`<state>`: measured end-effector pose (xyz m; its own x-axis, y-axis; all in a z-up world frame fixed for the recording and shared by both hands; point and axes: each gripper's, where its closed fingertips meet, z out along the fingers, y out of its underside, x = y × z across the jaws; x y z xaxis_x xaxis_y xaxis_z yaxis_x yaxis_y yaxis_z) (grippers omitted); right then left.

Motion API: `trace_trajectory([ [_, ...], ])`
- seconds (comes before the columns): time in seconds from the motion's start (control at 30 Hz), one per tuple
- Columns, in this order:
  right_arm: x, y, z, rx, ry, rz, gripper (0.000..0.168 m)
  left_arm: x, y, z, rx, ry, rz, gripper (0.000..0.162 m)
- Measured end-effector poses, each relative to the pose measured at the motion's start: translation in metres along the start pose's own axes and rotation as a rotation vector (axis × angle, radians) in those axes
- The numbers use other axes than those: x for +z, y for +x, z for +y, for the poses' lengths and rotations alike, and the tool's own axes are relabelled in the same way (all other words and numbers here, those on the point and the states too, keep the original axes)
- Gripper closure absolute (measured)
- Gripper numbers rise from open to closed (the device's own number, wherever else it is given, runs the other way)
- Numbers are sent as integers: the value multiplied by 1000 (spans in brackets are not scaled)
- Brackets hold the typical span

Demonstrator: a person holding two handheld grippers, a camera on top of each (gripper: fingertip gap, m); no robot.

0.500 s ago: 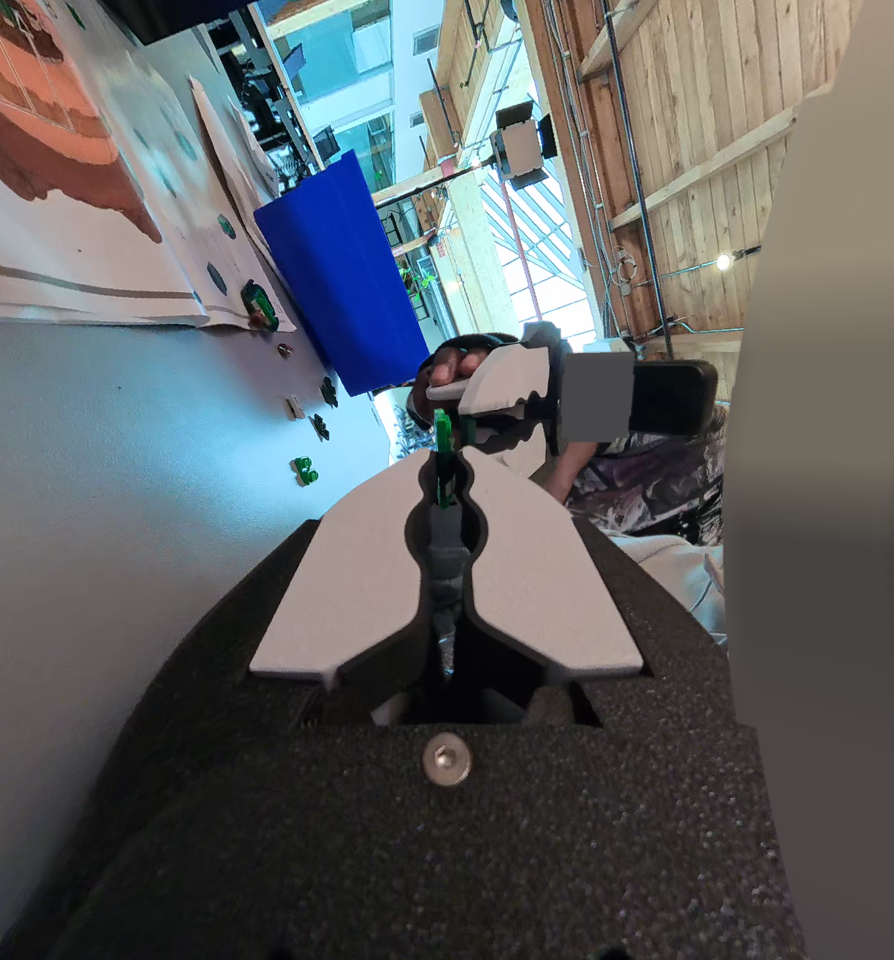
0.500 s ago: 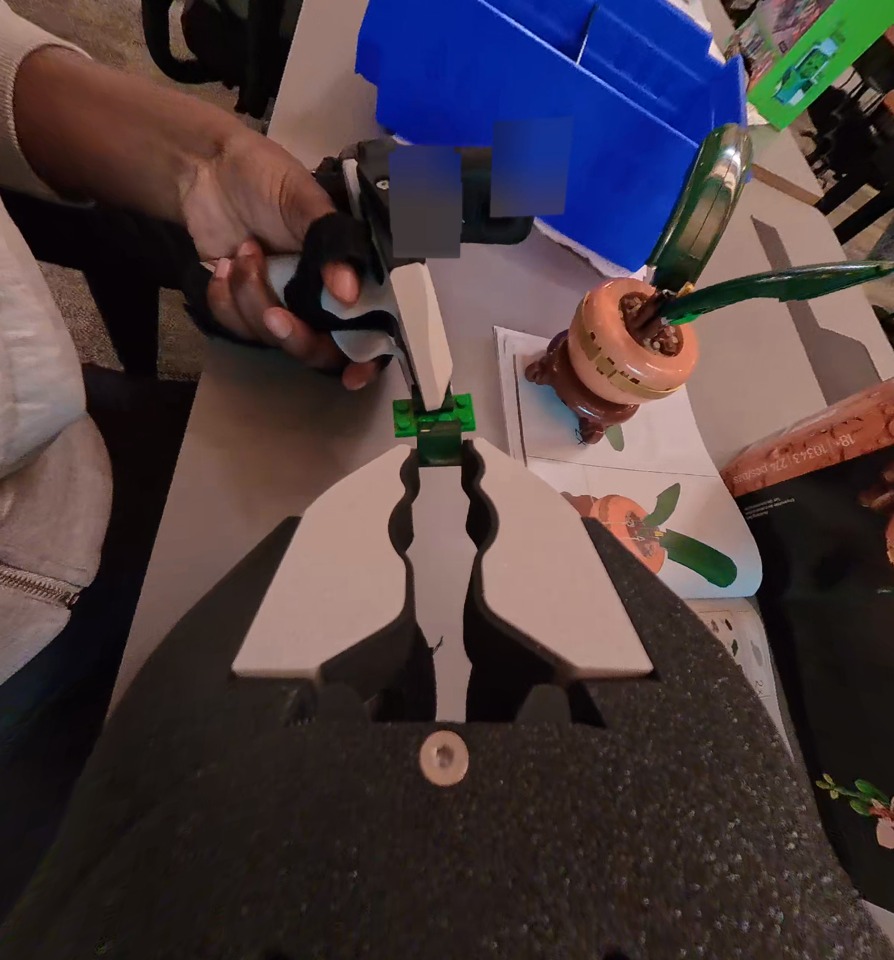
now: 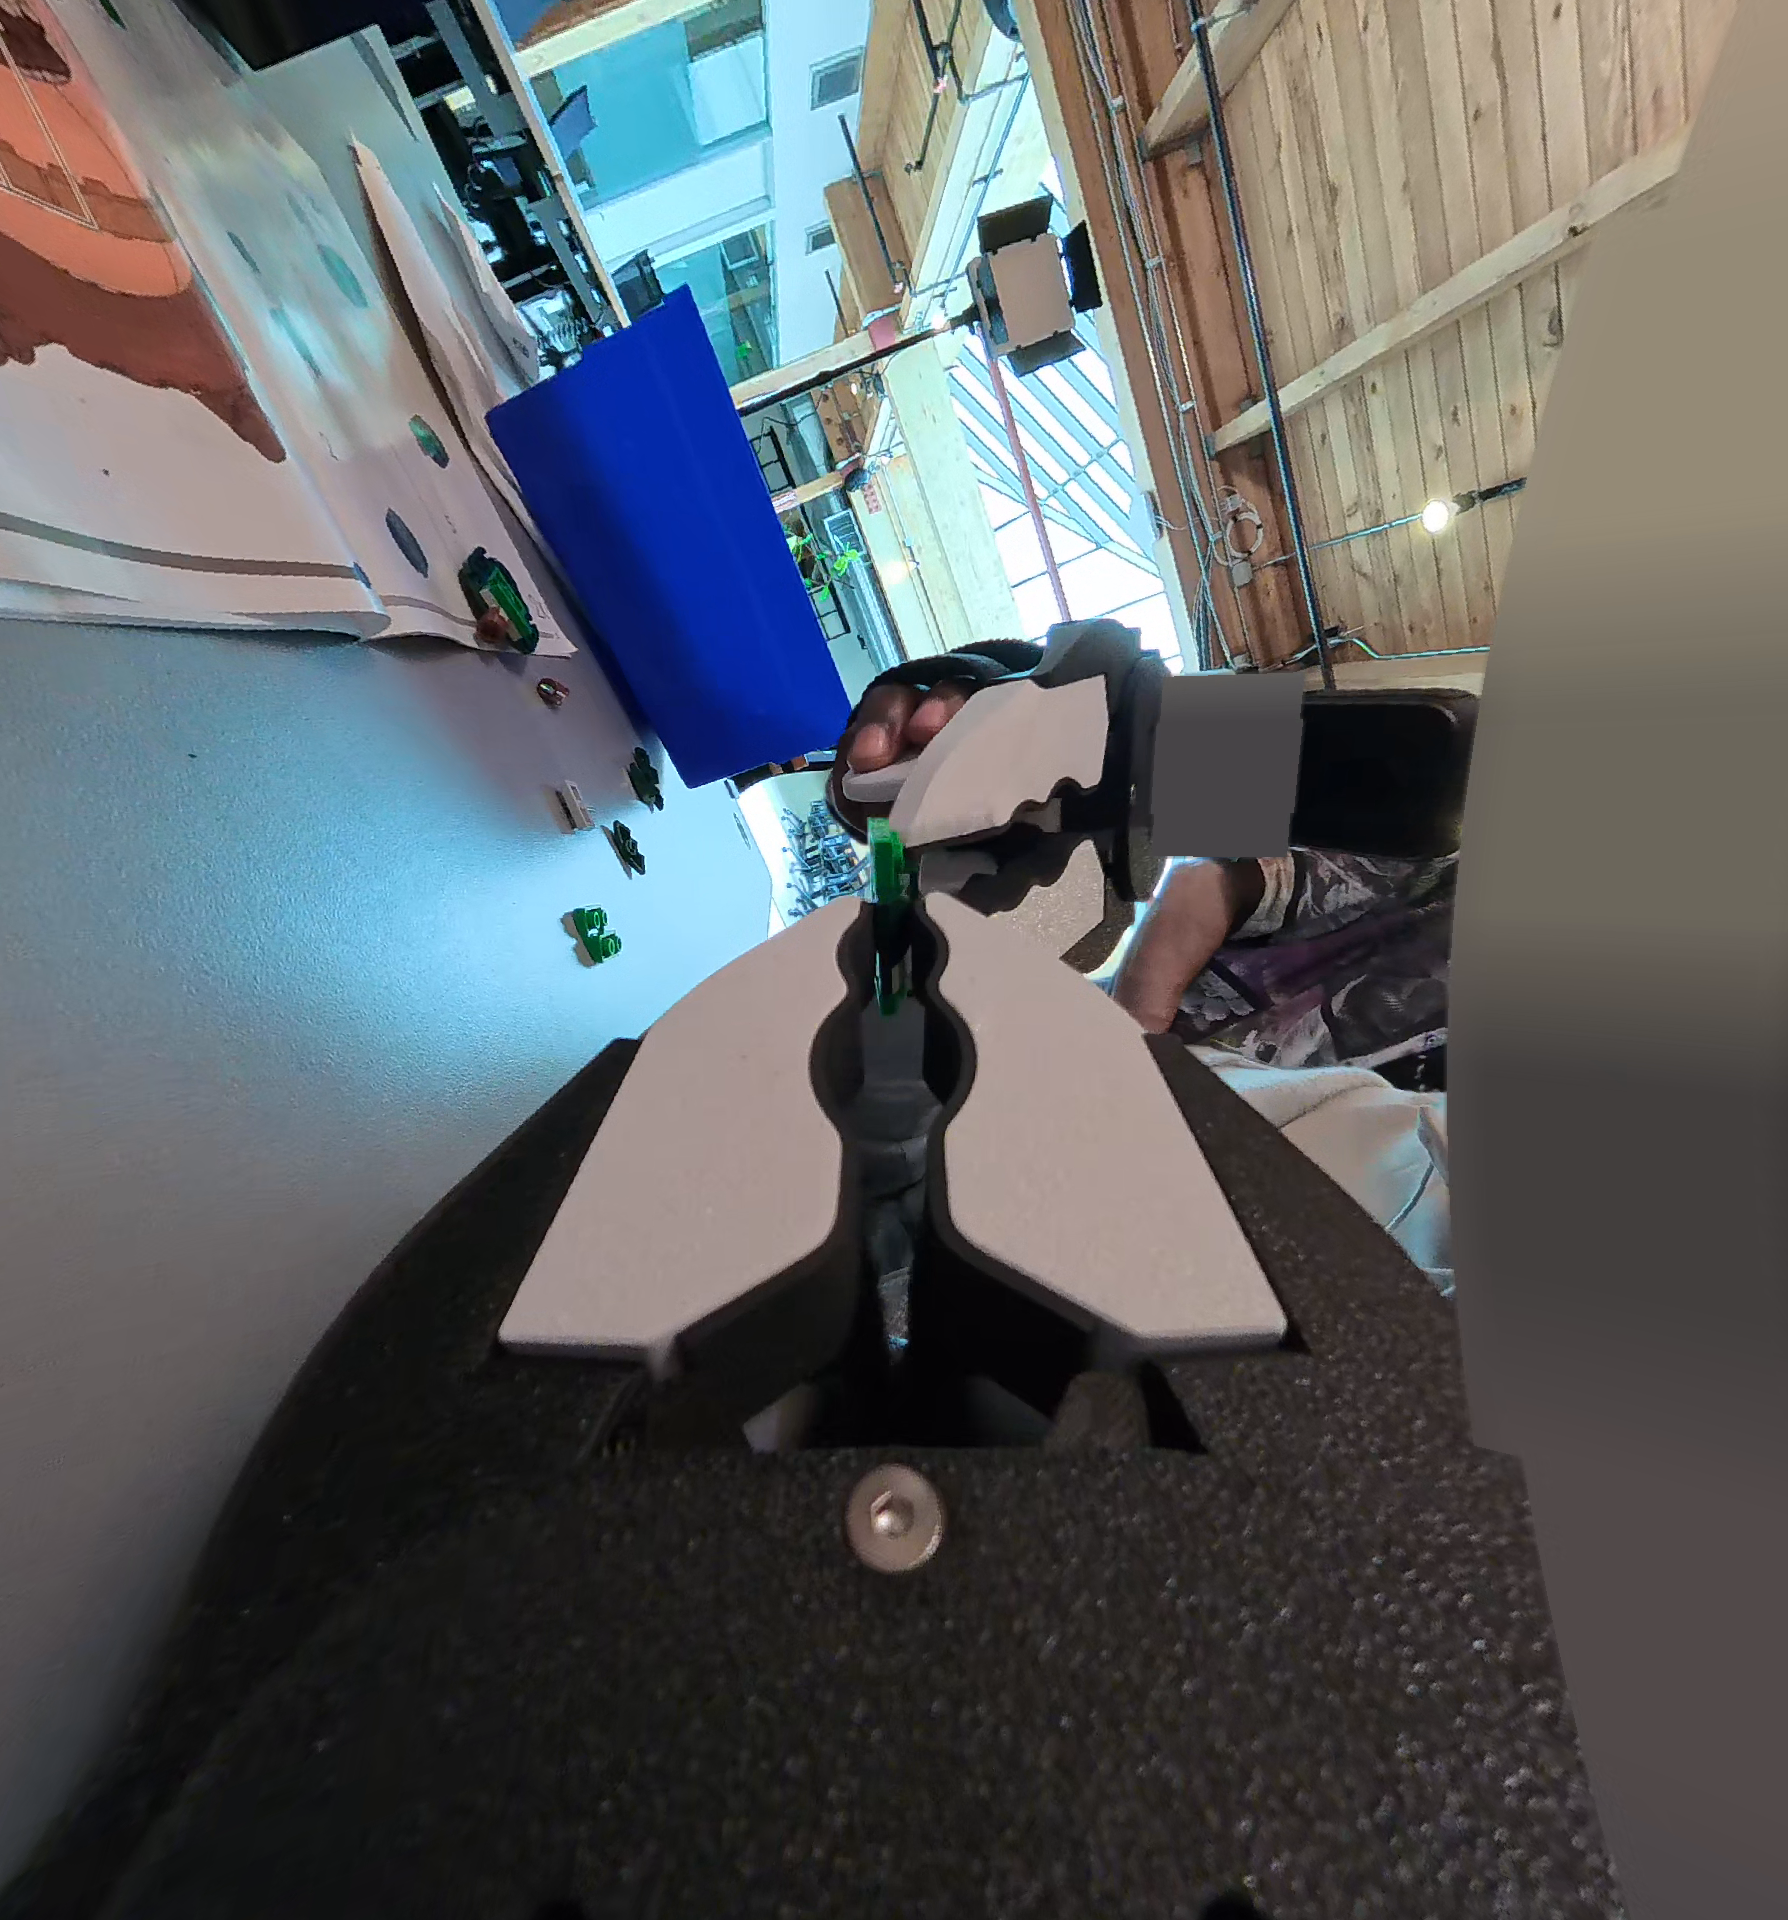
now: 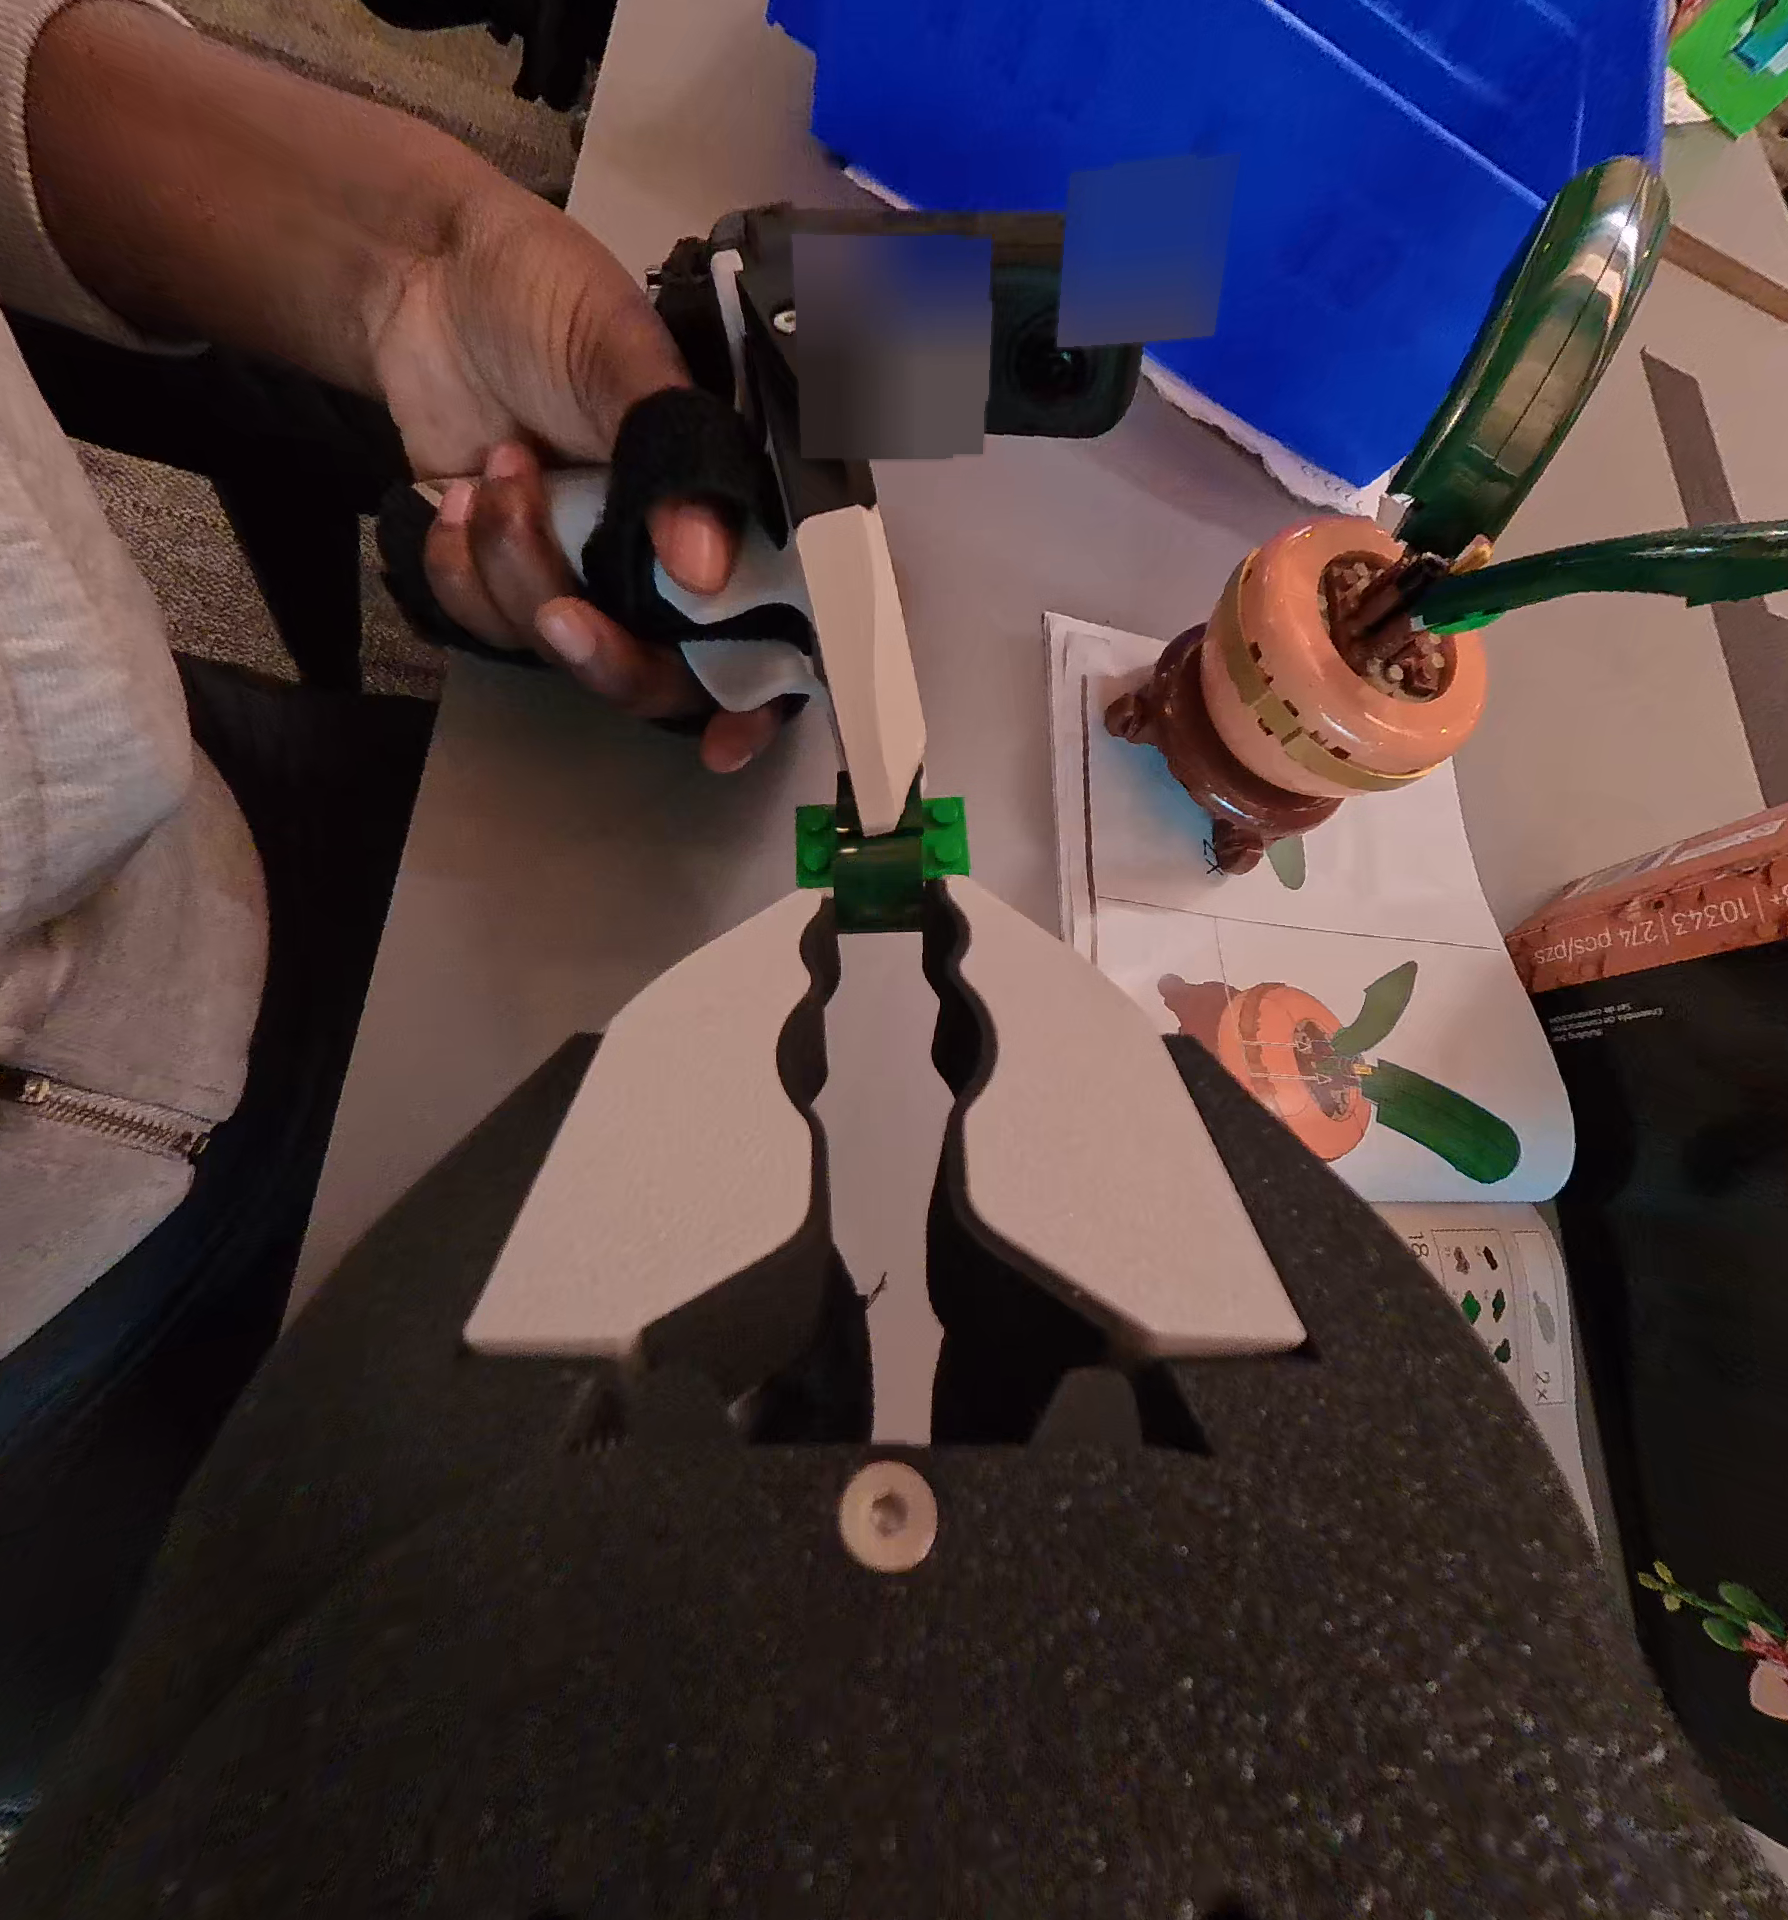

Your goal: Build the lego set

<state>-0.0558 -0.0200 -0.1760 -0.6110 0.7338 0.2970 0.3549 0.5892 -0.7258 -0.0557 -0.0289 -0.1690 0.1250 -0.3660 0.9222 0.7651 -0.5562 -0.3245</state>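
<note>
I see my right gripper [image 4: 882,909] closed on the dark green piece [image 4: 877,883]; my left gripper [image 3: 892,920] pinches the bright green plate [image 4: 947,844] attached at its tips.

wrist cams close, facing, share brick [image 4: 882,847]

Cool, bright daylight from tall glass windows [image 3: 1004,499] in the left wrist view, dimmer warm light in the right, fisheye bending at edges.
</note>
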Motion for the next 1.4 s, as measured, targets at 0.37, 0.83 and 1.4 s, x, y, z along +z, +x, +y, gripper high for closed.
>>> trace_trajectory([
  [0.37,0,1,-1,-16,-43,-7,153,1,2,1,13,-8,14,157],
  [0.83,4,1,1,-20,-136,8,153,2,0,0,13,-6,-4,153],
  [1.4,-22,-2,-25,545,398,-197,138,4,25,10,489,-51,20,156],
])
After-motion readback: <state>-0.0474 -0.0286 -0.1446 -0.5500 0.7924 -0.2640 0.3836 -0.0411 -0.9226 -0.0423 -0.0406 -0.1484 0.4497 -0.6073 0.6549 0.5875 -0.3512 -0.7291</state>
